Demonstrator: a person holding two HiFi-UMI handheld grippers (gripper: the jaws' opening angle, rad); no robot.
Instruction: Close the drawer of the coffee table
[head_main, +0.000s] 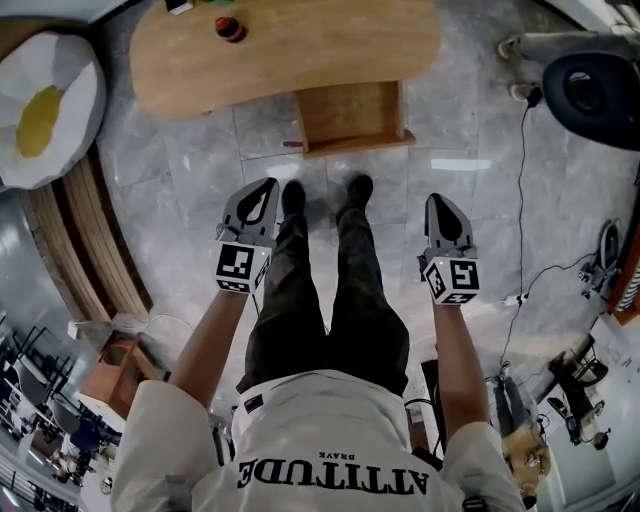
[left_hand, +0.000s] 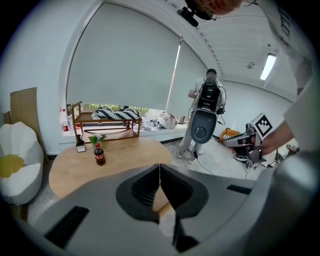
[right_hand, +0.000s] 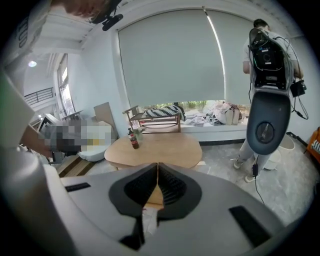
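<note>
Both claws were shut tight, pad against pad, with nothing between them. The left gripper (head_main: 262, 192) and the right gripper (head_main: 441, 206) hung in front of the person's legs, well apart from the furniture. The open light-wood drawer (head_main: 350, 118) stuck out from under the oval light-wood coffee table (head_main: 290, 55), toward the person's black shoes (head_main: 325, 195).

In my judgement the shut jaws suited a push. The tips should meet the drawer's front panel near its middle, or one gripper on each side at the same height. The push should then go straight toward the table, so that the drawer does not skew. It should be slow at the end, because a small dark bottle with a red cap (head_main: 229, 28) stood on the tabletop and might shake.

From above, the front panel showed only as a thin edge, so I could not tell if it had a handle. The drawer's back part lay hidden under the tabletop. In both gripper views the grey jaws covered nearly all of the drawer.
</note>
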